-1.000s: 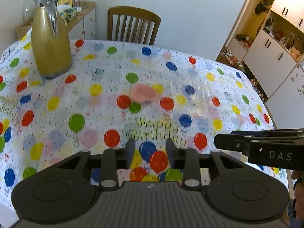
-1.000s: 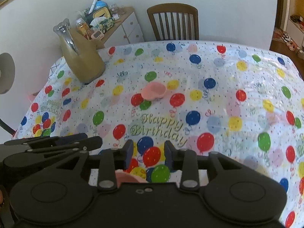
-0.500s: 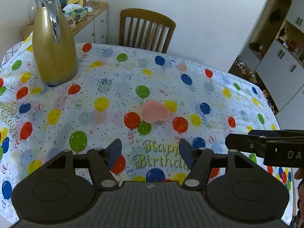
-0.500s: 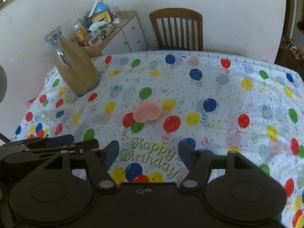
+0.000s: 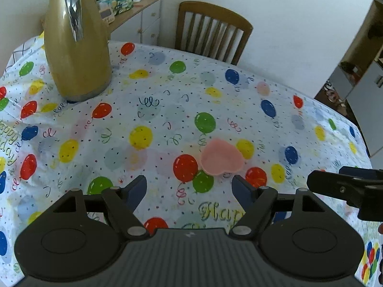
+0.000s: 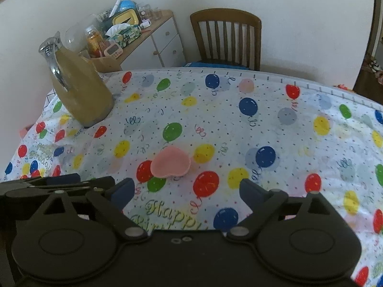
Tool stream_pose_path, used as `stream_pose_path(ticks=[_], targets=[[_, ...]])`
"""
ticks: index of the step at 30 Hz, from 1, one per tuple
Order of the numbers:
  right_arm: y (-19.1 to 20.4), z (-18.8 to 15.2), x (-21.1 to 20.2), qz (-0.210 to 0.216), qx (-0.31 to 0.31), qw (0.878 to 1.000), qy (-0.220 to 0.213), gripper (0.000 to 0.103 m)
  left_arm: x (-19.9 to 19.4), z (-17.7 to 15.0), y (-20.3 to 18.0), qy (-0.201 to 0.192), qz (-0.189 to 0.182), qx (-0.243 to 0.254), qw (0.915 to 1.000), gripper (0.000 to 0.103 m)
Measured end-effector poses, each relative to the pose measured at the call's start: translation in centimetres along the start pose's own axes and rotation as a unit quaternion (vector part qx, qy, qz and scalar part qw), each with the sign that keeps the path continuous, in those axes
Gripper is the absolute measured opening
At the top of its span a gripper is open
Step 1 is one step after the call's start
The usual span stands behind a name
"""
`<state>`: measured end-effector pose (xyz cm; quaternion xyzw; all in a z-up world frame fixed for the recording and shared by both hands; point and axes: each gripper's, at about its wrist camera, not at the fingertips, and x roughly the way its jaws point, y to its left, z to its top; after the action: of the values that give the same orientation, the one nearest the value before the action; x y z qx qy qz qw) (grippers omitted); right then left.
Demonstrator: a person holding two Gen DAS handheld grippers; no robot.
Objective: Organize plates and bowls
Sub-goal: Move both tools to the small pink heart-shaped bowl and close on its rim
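Both the left tool (image 5: 189,186) and right tool (image 6: 185,190) are hovering wide open, gripping nothing, near the pink heart-shaped bowl (image 5: 221,159) on the counter (image 5: 155,110).

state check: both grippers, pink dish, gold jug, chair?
left gripper: open, empty, over the tablecloth.
right gripper: open, empty.
pink heart-shaped dish: upright on the cloth, ungrasped, looks empty.
gold jug: standing upright.
wooden chair: at the far table edge, unoccupied.
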<state>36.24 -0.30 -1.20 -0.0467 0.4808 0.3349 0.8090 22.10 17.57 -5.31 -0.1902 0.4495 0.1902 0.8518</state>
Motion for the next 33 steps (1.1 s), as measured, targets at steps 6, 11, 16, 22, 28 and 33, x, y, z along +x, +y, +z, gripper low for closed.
stream_pose_path(ticks=[6,11,16,22,28,33], targets=[[-1.0,1.7,3.3,0.011,0.001,1.0,0.014,0.095,3.4,1.2,0.2,0.017,0.005,-0.019,0.9997,0.078],[-2.2,2.6,6.8,0.018,0.019,0.999,0.038,0.093,6.3,1.8,0.1,0.035,0.007,-0.029,0.9989,0.078],[-2.9,3.2,9.7,0.022,0.033,0.998,0.055,0.089,8.7,2.2,0.2,0.046,0.012,-0.035,0.9983,0.078],[-3.6,3.4,13.1,0.015,0.053,0.996,0.073,0.079,11.1,2.3,0.5,0.059,0.013,-0.045,0.9972,0.078],[-3.8,3.2,15.0,0.019,0.059,0.994,0.087,0.068,12.6,2.0,0.7,0.062,0.013,-0.045,0.997,0.077],[-3.4,3.1,15.7,0.028,0.06,0.994,0.089,0.052,13.0,1.9,0.4,0.054,0.01,-0.033,0.9979,0.076]])
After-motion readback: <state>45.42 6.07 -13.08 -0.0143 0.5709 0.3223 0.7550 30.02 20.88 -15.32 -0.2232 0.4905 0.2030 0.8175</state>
